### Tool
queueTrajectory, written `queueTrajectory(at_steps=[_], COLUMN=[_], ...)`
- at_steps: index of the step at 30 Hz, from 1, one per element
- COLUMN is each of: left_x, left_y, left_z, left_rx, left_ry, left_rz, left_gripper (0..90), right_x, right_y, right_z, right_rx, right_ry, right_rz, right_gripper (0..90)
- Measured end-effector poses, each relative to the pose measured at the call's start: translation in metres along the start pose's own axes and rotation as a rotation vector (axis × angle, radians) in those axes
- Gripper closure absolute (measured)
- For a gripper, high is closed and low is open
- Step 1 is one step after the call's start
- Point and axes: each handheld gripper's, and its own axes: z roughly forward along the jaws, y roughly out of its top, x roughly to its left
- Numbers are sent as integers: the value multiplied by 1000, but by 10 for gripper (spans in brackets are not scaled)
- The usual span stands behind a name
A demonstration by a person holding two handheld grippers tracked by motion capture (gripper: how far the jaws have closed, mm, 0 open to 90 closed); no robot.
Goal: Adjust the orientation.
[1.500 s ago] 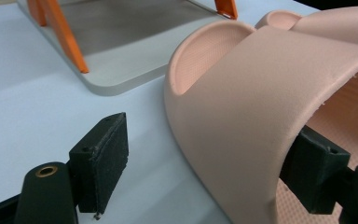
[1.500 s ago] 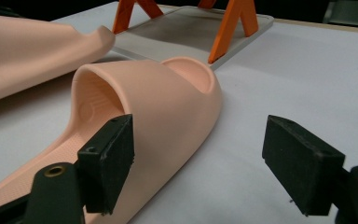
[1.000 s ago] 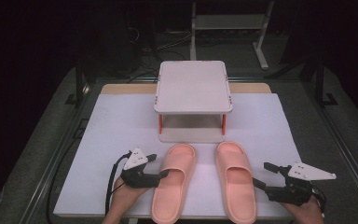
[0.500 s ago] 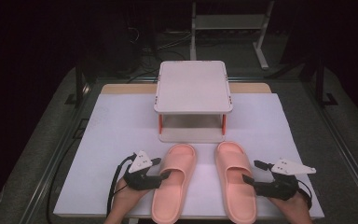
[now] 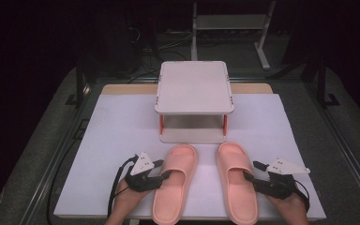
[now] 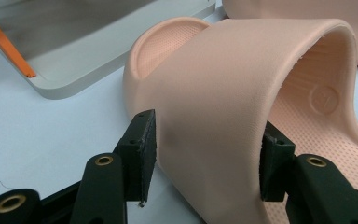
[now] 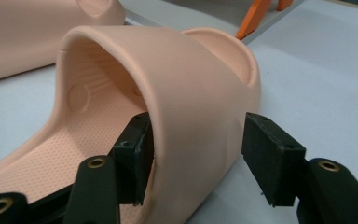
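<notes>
Two peach-pink foam slides lie side by side on the white table (image 5: 122, 122), toes toward a grey shelf rack (image 5: 194, 86). Wide strap, dotted footbed; a round embossed mark (image 6: 324, 99), unreadable.

Left gripper (image 6: 205, 154): fingers have just been closing, straddling the left slide (image 5: 173, 185) strap, apparently touching.

Right gripper (image 7: 193, 154): also closing round the right slide (image 5: 236, 185); outer finger clear.
</notes>
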Motion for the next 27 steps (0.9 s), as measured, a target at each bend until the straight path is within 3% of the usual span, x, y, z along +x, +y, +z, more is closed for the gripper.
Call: queueTrajectory(at_steps=[27], left_x=[-2], left_y=[-1], left_z=[1], left_rx=[-11], left_ry=[23], left_rz=[7], left_gripper=[547], right_x=[7], right_y=[1], right_z=[8], right_rx=[19], right_ry=[-80], right_rz=[-53], right_gripper=[584])
